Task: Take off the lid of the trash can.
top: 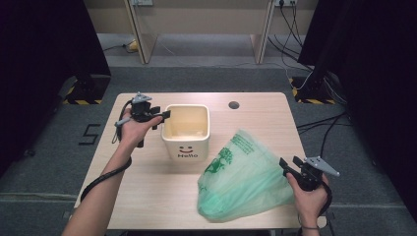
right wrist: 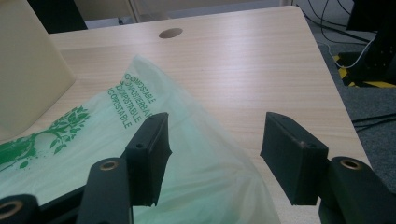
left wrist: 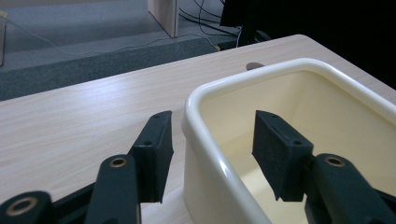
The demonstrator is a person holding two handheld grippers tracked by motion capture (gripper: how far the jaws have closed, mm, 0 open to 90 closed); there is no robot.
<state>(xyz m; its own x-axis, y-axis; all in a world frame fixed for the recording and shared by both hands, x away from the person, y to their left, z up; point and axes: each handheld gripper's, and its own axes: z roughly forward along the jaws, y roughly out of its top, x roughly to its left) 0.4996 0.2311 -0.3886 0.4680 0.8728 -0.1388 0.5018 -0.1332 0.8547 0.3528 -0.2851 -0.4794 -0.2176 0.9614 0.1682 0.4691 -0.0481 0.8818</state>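
The cream bin (top: 186,132) stands mid-table; the left gripper (top: 164,116) straddles its left wall, jaws apart, not pressing. Right of it lies the green bag (top: 243,177), its edge between the right gripper's (top: 286,164) open jaws.

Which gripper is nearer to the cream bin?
Left. The left gripper straddles the cream bin's wall, jaws apart. The right gripper sits across the table at the green bag.
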